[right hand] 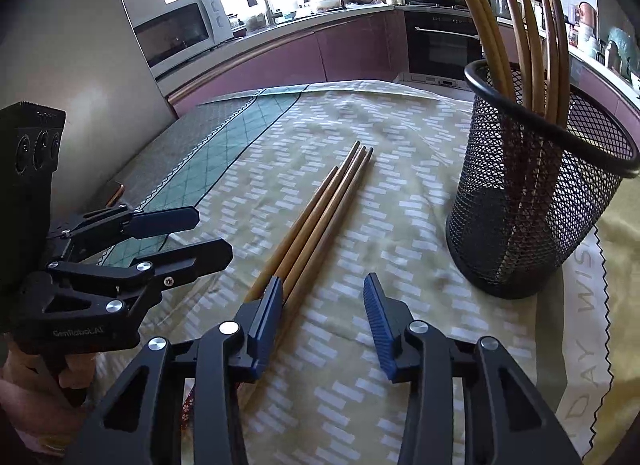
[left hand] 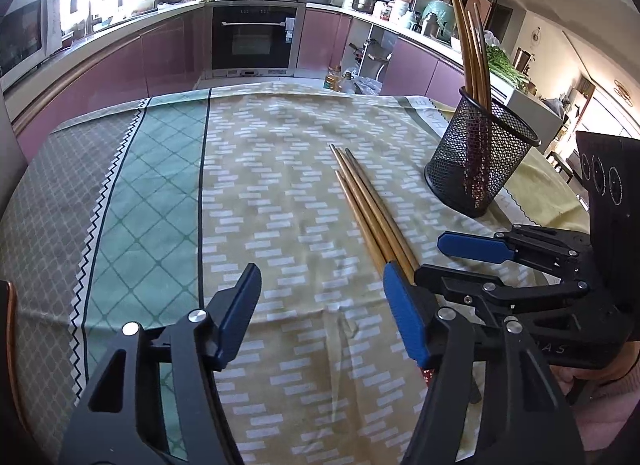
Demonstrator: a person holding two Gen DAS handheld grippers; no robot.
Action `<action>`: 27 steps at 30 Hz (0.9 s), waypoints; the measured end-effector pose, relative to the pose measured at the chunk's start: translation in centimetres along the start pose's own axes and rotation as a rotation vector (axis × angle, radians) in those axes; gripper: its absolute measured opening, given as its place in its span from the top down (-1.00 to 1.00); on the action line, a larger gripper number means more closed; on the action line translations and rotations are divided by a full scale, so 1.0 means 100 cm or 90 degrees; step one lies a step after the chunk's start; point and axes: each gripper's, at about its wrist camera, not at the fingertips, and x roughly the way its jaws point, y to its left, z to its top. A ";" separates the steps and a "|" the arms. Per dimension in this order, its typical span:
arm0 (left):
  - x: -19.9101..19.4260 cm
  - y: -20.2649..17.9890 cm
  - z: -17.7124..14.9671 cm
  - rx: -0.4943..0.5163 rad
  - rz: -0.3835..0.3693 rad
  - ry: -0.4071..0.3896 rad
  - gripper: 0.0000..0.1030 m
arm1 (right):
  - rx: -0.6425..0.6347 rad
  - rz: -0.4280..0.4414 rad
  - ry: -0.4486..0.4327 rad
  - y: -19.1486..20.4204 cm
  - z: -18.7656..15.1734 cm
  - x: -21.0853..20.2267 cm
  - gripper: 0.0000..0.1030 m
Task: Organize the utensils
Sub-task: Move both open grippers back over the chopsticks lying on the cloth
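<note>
Worktop [left hand: 120,185] under patterned cloth. Mesh holder [right hand: 532,201] stood upright at right w/ several chopsticks [right hand: 540,45] already in, well apart from loose bunch. Four loose chopsticks [right hand: 320,221] lay flat, side by side, mid-cloth. Right claw [right hand: 324,317] spread, empty, left pad over their near ends. Left claw [left hand: 320,313] spread, empty, beside them. Judged best: center right claw on bundle, pinch near ends, lift level, drop tips-first into holder.

- Four slender brown wooden chopsticks [left hand: 370,207] [right hand: 320,221]: lying flat on the tablecloth, side by side, touching, tips roughly aligned.
- Black wire-mesh cylindrical holder [left hand: 478,161] [right hand: 532,201]: upright, near the loose chopsticks, containing several upright matching brown chopsticks [left hand: 472,53] [right hand: 520,33] leaning against its rim.
</note>
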 end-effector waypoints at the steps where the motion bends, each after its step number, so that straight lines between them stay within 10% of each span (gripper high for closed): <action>1: 0.000 0.000 0.000 0.001 -0.001 0.001 -0.20 | 0.000 -0.002 0.000 0.000 0.000 0.000 0.28; 27: 0.030 -0.022 0.013 0.064 -0.004 0.059 0.20 | 0.029 0.003 0.016 -0.013 0.000 -0.005 0.43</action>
